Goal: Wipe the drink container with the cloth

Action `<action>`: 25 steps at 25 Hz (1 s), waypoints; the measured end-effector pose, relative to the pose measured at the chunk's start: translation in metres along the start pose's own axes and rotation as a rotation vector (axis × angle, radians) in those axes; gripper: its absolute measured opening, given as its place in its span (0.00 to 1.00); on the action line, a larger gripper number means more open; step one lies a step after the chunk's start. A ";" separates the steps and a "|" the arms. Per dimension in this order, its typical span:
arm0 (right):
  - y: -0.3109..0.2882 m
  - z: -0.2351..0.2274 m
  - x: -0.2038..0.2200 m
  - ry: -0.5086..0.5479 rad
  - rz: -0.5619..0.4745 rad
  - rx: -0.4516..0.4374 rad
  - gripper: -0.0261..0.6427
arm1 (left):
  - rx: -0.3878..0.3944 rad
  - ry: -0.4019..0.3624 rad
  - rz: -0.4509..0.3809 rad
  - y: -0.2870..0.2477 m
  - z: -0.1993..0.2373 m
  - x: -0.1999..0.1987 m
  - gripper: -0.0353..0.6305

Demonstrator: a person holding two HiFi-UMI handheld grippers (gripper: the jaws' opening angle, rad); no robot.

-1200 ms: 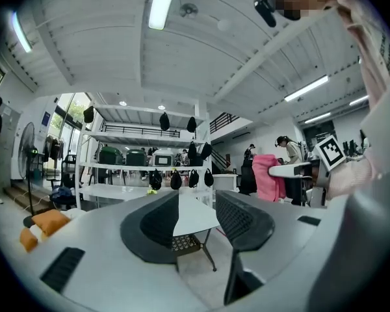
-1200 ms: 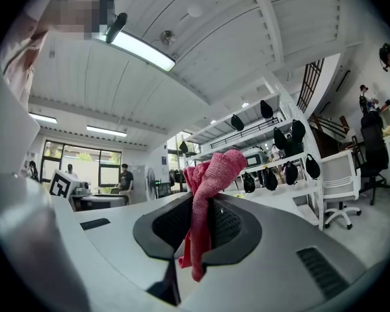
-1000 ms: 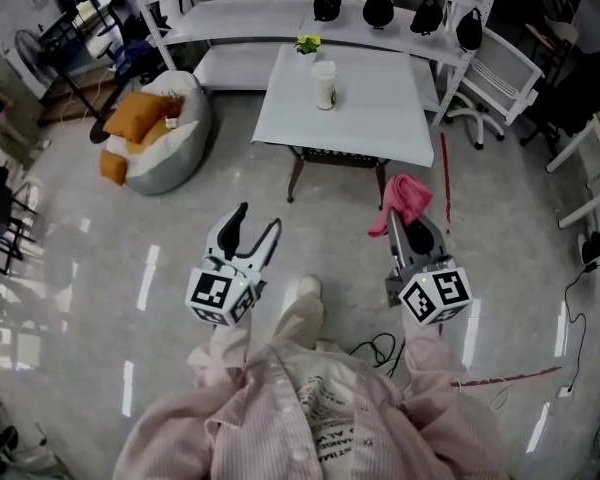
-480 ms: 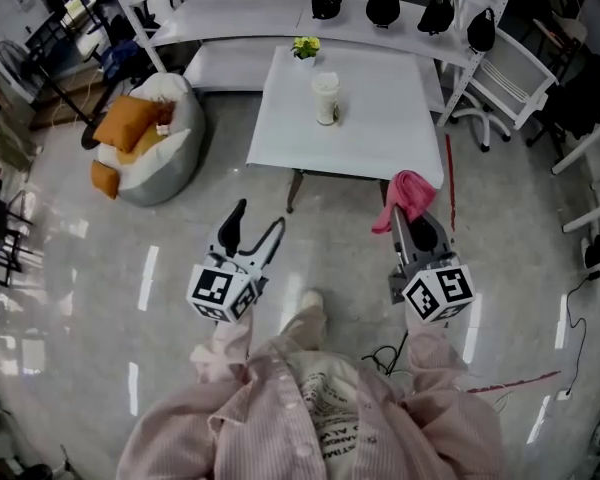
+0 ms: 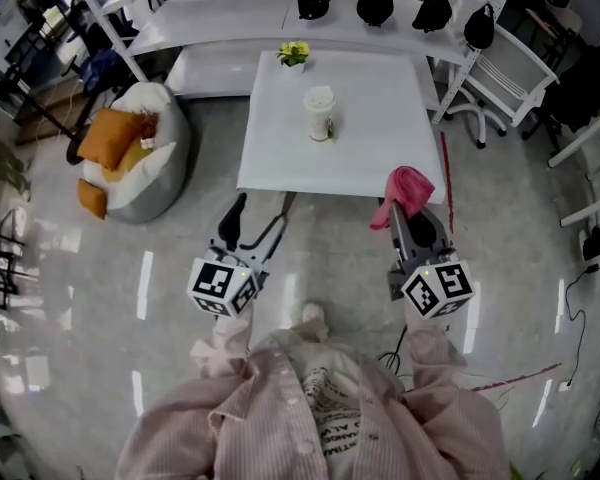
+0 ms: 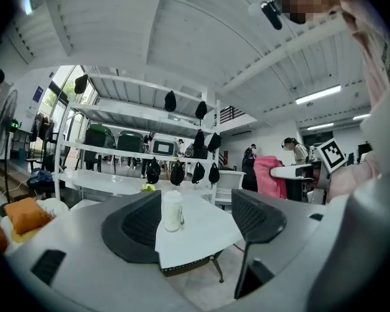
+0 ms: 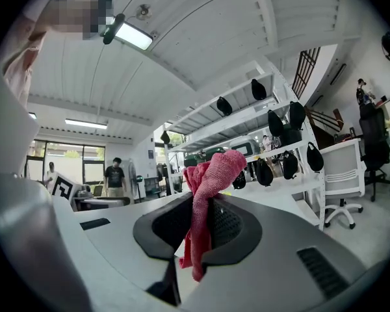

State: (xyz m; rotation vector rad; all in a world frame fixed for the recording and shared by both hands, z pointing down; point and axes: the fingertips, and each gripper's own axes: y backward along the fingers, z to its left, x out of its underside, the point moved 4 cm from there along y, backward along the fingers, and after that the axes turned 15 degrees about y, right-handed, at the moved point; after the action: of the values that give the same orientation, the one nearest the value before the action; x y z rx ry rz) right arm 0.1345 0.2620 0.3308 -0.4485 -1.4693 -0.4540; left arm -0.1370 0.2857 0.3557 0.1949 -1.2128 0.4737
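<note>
At the near edge of the table (image 5: 380, 138), both grippers stand short of the work. The cup (image 5: 319, 113) is upright near the table's middle, well apart from both tools, with a small yellow plant (image 5: 293, 52) behind it at the far edge. The left gripper (image 5: 262, 211) has its jaws wide and has just been opening them. Nothing is between them, though its own view frames the cup in the gap far ahead. The right gripper (image 5: 412, 218) is clamped narrow on the cloth (image 5: 408, 190), which bunches above the pads and hangs a tail below. Judgement: the step in hand is the approach. To do it well, the left gripper should go in level, straddle the cup at about mid-height and close gently, since a tall, light cup is likely to tip if one jaw nudges it first. The right should present the bunched end, not the bare jaw tips, to the cup wall, and only once the cup is steadied.
</note>
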 end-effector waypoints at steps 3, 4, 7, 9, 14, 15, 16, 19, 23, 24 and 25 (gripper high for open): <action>-0.015 -0.005 0.000 0.008 0.000 0.014 0.10 | 0.022 -0.007 0.001 -0.018 0.009 -0.004 0.53; -0.019 -0.006 -0.001 0.009 0.001 0.018 0.10 | 0.028 -0.008 0.004 -0.023 0.011 -0.005 0.53; -0.030 -0.010 -0.002 0.005 0.007 0.025 0.10 | 0.041 -0.010 0.016 -0.036 0.017 -0.009 0.53; -0.037 -0.013 -0.002 0.004 0.011 0.026 0.10 | 0.046 -0.009 0.026 -0.043 0.020 -0.009 0.53; -0.058 -0.022 0.003 0.004 0.034 0.022 0.10 | 0.058 0.010 0.062 -0.065 0.032 -0.004 0.53; -0.064 -0.024 0.004 0.002 0.039 0.020 0.10 | 0.059 0.012 0.067 -0.070 0.034 -0.004 0.53; -0.069 -0.027 0.006 0.000 0.043 0.019 0.10 | 0.059 0.014 0.071 -0.075 0.037 -0.003 0.53; -0.090 -0.037 0.014 -0.005 0.051 0.011 0.10 | 0.058 0.020 0.085 -0.095 0.048 0.000 0.54; -0.122 -0.054 0.021 -0.005 0.062 -0.006 0.10 | 0.056 0.021 0.110 -0.124 0.060 0.002 0.54; -0.131 -0.059 0.022 -0.006 0.063 -0.009 0.10 | 0.055 0.021 0.115 -0.133 0.064 0.001 0.54; -0.140 -0.064 0.022 -0.007 0.065 -0.012 0.10 | 0.055 0.022 0.122 -0.141 0.067 0.000 0.54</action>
State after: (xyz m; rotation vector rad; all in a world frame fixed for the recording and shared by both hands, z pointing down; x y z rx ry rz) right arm 0.1127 0.1091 0.3515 -0.5063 -1.4550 -0.4101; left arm -0.1304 0.1342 0.3940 0.1630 -1.1948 0.6141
